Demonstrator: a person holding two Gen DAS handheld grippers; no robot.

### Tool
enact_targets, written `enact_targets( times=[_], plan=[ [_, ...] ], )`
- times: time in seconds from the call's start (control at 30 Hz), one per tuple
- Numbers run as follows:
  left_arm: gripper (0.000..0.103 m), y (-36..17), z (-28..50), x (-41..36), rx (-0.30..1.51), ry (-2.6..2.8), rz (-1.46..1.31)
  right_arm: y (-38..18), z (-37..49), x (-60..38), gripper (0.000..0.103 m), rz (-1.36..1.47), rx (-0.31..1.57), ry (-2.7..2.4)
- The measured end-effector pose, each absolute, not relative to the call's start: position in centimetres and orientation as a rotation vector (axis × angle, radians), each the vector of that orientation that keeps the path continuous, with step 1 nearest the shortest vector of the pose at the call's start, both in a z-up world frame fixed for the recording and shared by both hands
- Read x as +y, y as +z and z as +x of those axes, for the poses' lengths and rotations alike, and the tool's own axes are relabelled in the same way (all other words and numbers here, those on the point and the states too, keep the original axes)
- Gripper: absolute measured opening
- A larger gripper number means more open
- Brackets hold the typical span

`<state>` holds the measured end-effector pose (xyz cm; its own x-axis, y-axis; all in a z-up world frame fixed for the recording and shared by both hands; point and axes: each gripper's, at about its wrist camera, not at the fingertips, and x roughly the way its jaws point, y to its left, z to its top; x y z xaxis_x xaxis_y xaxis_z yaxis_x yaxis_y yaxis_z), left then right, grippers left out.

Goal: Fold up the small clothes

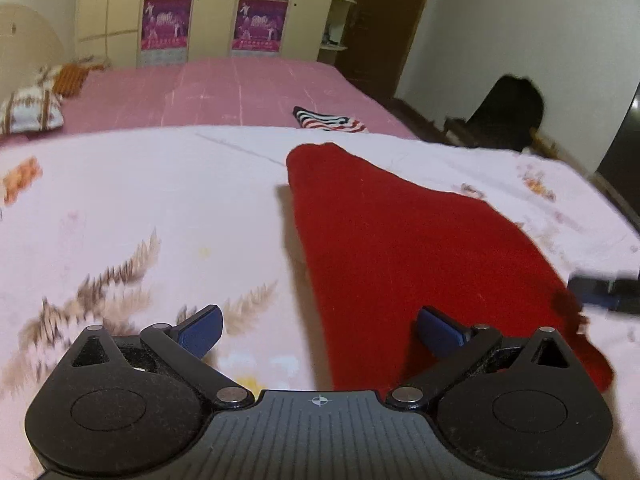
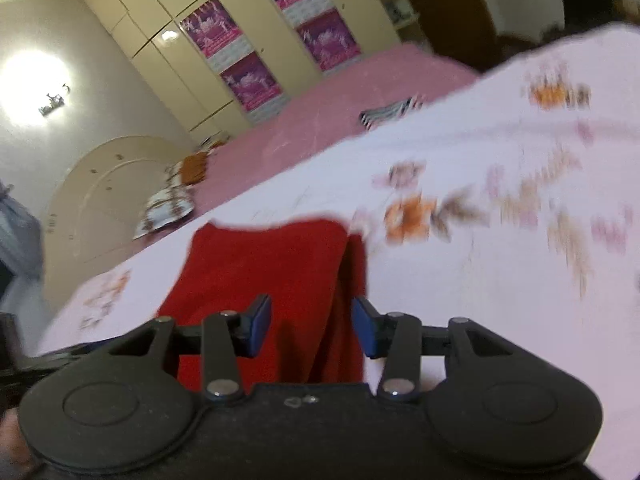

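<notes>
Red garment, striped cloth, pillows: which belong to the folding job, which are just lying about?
Job:
- red garment, lying on the floral sheet
- left gripper, open, nothing between its pads
- right gripper, open over the garment's edge

Lying about:
- striped cloth, farther back on the pink bedcover; possibly another piece to fold
- pillows
- wardrobe

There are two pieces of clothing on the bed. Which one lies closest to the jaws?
The red garment, spread on the flowered sheet just ahead of both tools. The striped garment lies farther back, on the pink cover.
</notes>
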<state>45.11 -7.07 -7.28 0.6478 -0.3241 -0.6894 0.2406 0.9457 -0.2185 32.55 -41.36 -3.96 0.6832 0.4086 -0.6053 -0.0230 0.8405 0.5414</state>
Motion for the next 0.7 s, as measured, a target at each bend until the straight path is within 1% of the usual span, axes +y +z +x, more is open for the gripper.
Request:
enact_targets(
  times=[0.07, 0.17, 0.2, 0.23, 0.27, 0.33, 0.43, 0.57, 0.6, 0.7],
  plan=[
    [0.103, -7.7, 44.9, -6.9, 0.821, -0.322, -0.132, -4.8, 31.1, -41.3, 0.043, 0.593, 0.821, 0.265],
    [0.103, -8.5, 44.9, -6.9, 0.845, -0.322, -0.165, -6.1, 30.4, -40.5, 0.04, 0.641, 0.864, 0.273],
    [0.103, -8.7, 45.0, -6.9, 0.85, -0.318, -0.167, -6.5, 30.6, -40.1, 0.036, 0.632, 0.889, 0.267],
    [0.103, -8.9, 45.0, -6.9, 0.851, -0.316, -0.165, -6.8, 30.8, -39.8, 0.024, 0.619, 0.901, 0.259],
    [0.103, -8.9, 44.9, -6.9, 0.845, -0.316, -0.153, -7.0, 30.8, -39.5, 0.019, 0.596, 0.899, 0.251],
    [0.103, -9.0, 44.3, -7.2, 0.83, -0.315, -0.095, -7.2, 30.8, -39.4, 0.012, 0.553, 0.902, 0.242],
    [0.103, -9.9, 43.9, -7.6, 0.813, -0.312, -0.062, -7.8, 30.6, -39.1, 0.007, 0.477, 0.912, 0.237],
    [0.103, -9.3, 43.4, -6.9, 0.826, -0.292, -0.124, -7.6, 30.5, -38.8, 0.008, 0.463, 0.904, 0.221],
    [0.103, -8.6, 42.8, -6.5, 0.817, -0.289, -0.131, -7.3, 30.2, -38.8, 0.012, 0.448, 0.899, 0.22],
    [0.103, -7.3, 40.8, -5.6, 0.786, -0.296, -0.152, -4.2, 28.2, -38.0, 0.034, 0.322, 0.807, 0.194]
  ],
)
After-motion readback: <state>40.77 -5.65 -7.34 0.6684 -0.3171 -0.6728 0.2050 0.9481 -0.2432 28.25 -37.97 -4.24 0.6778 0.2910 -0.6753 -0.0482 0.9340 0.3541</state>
